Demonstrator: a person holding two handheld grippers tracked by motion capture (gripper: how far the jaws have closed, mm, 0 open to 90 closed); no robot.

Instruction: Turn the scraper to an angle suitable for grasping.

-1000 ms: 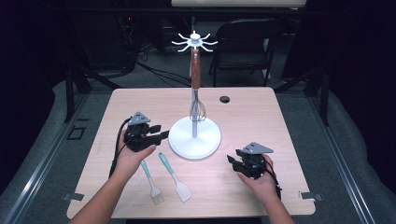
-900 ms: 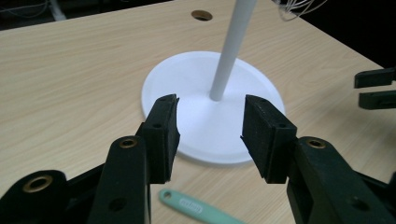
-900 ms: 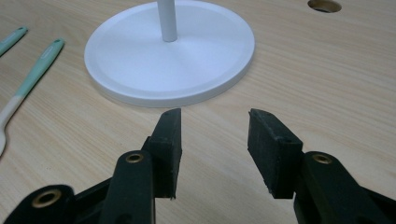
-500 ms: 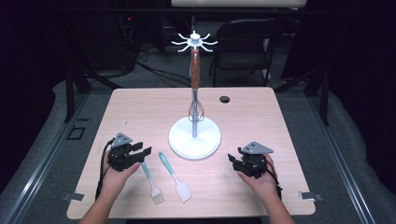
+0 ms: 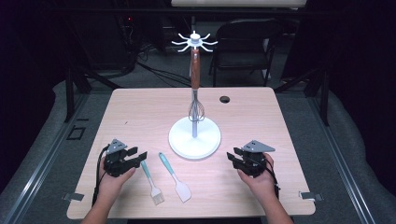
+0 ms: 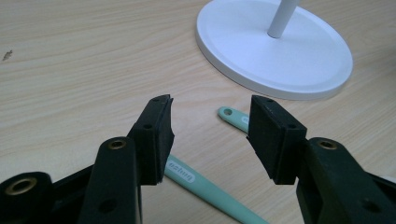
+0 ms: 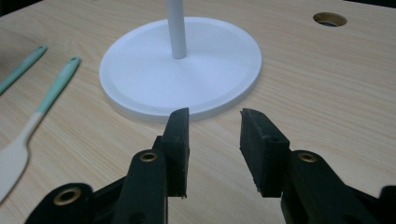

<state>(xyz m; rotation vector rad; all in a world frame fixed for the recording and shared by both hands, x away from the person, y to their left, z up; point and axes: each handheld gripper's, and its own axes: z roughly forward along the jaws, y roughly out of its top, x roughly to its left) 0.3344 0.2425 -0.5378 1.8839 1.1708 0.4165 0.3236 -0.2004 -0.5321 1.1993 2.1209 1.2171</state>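
Observation:
A white hook stand (image 5: 205, 140) rises from mid-table, and a whisk (image 5: 196, 108) with a brown handle hangs from its top. In front of it lie a teal-handled brush (image 5: 151, 179) and a teal-handled spatula (image 5: 175, 177). My left gripper (image 5: 140, 156) is open beside the top end of the brush handle. In the left gripper view the brush handle (image 6: 205, 182) runs under the left gripper (image 6: 211, 105), and the spatula's handle end (image 6: 232, 116) lies farther off. My right gripper (image 5: 231, 157) is open and empty, right of the stand base (image 7: 187, 70), which shows beyond the right gripper (image 7: 215, 116).
The wooden table (image 5: 140, 112) has a round cable hole (image 5: 224, 99) at the back right. A dark chair (image 5: 247, 42) stands beyond the far edge. In the right gripper view the spatula (image 7: 46, 98) and the brush handle (image 7: 21, 67) lie at the left.
My left gripper has moved toward the near edge and leftward, from beside the stand base to next to the brush handle. The right gripper has hardly moved.

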